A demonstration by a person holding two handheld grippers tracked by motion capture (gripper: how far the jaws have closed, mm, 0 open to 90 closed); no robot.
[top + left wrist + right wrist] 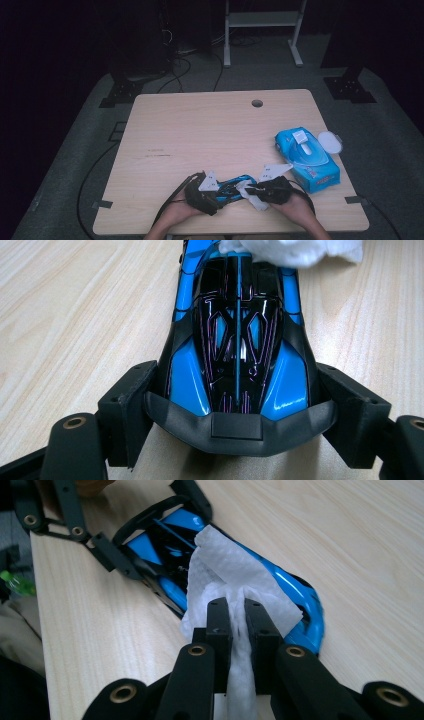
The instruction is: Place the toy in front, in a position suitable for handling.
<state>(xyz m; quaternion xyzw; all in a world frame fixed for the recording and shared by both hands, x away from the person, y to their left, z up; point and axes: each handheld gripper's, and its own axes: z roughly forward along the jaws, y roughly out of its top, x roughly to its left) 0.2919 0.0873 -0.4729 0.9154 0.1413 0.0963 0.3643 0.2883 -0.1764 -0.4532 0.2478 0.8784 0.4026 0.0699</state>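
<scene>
A blue and black toy car (232,184) lies near the table's front edge. My left gripper (237,415) clamps one end of the car (237,340), a jaw pressed against each side. My right gripper (237,617) is shut on a crumpled white wipe (230,565). The wipe drapes over the middle of the car (300,605). In the high view the left gripper (220,192) and the right gripper (255,190) face each other across the car, and the wipe (250,194) sits between them. From the left gripper view, the wipe (290,250) covers the car's far end.
A blue pack of wet wipes (307,157) lies at the table's right, its white lid (330,141) flipped open. The wooden table (210,130) has a round cable hole (257,103) near its far edge. Cables and a white frame stand on the floor behind.
</scene>
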